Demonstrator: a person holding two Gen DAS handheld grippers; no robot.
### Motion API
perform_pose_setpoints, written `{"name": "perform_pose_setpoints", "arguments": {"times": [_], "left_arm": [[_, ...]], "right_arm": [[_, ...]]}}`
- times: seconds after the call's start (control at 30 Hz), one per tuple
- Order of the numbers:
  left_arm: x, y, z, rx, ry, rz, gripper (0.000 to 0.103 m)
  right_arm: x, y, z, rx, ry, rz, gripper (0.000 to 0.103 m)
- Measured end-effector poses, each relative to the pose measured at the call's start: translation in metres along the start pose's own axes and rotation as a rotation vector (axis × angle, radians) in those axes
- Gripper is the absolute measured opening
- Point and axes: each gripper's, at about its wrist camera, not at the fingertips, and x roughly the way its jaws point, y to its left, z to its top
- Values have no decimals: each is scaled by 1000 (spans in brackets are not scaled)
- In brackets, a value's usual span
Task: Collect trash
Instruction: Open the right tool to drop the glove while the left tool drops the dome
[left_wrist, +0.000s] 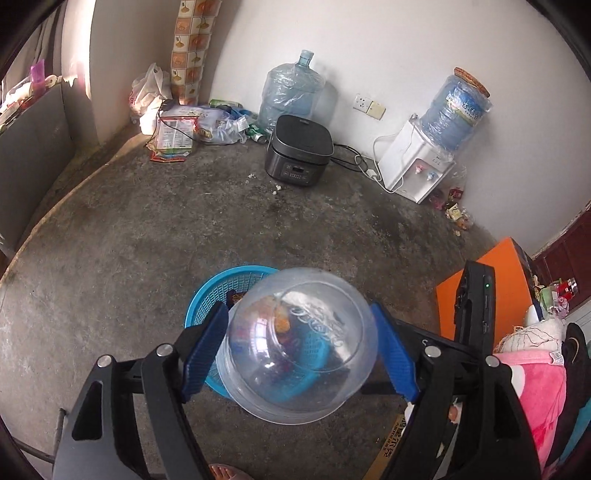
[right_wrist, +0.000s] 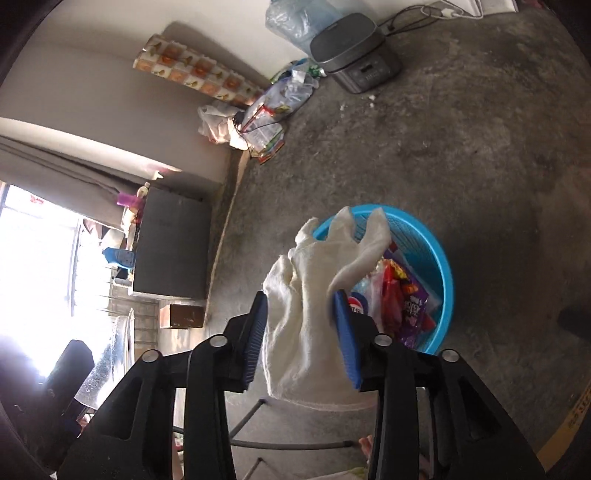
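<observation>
My left gripper is shut on a clear plastic dome container and holds it above a blue plastic basket on the concrete floor. My right gripper is shut on a crumpled white tissue, held just left of and above the same blue basket. The basket holds snack wrappers, red and purple, and a plastic bag.
A black rice cooker, a water dispenser with a bottle, a spare water jug and a pile of bags and wrappers line the far wall. An orange box and pink cloth stand at right.
</observation>
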Motion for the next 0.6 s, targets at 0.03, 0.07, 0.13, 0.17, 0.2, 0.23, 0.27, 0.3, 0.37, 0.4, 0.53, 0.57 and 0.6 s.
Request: {"name": "perform_pose_setpoints", "arguments": {"times": [0.03, 0.07, 0.13, 0.17, 0.2, 0.23, 0.27, 0.3, 0.37, 0.4, 0.53, 0.57, 0.6], "left_arm": [[11, 3, 1, -13, 14, 7, 83], [20, 5, 0, -29, 34, 23, 83], [28, 6, -3, -60, 57, 11, 83], [25, 6, -6, -67, 56, -6, 83], [21, 5, -8, -63, 50, -20, 83], [17, 4, -10, -54, 45, -24, 83], [11, 3, -11, -45, 39, -22, 83], [5, 3, -12, -43, 31, -21, 83], [-9, 3, -12, -52, 15, -26, 83], [-18, 3, -13, -58, 2, -29, 83], [-64, 1, -20, -44, -82, -30, 83], [-78, 0, -23, -41, -103, -30, 83], [-91, 1, -26, -43, -121, -26, 83]], "right_arm": [[12, -13, 0, 28, 20, -28, 51], [21, -23, -1, 45, 41, -65, 51], [25, -40, -5, 96, 55, -108, 51], [23, -45, -9, 112, 52, -89, 52], [15, -46, -11, 118, 47, -77, 52], [9, -46, -13, 118, 41, -74, 52], [5, -46, -16, 115, 36, -72, 52], [0, -43, -17, 110, 32, -69, 52], [-9, -38, -22, 100, 22, -66, 52], [-11, -34, -23, 92, 18, -63, 52], [-24, -15, -27, 15, -10, -55, 51], [-28, -8, -29, -12, -18, -54, 51], [-33, 0, -31, -42, -24, -52, 51]]}}
